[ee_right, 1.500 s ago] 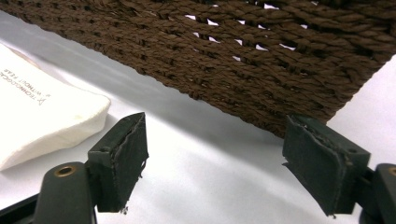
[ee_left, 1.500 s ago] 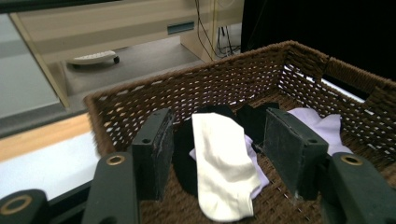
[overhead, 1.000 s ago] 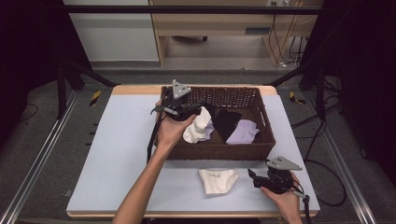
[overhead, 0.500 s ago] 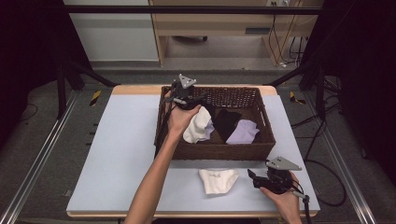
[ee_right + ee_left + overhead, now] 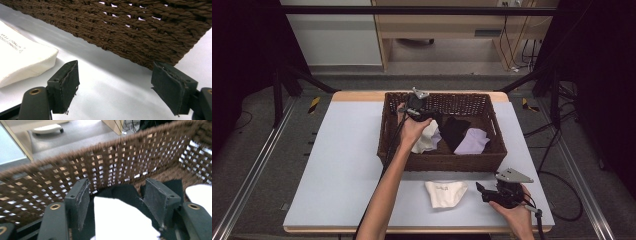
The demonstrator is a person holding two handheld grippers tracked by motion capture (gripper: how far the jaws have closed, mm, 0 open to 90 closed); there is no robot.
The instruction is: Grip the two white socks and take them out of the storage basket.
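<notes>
Our left tool [image 5: 419, 111] has sunk into the brown woven basket [image 5: 439, 161], jaws just widening over white cloth [image 5: 120, 220]; right tool [image 5: 484, 191] stays put, jaws apart.

The pale table [image 5: 337, 165] bears a brown wicker basket [image 5: 439, 161] and a white cloth [image 5: 445, 193] just beside it.

The high view looks down from above; both gripper views sit close, sharing the wicker basket [image 5: 442, 161] [image 5: 50, 177] [image 5: 140, 37].
</notes>
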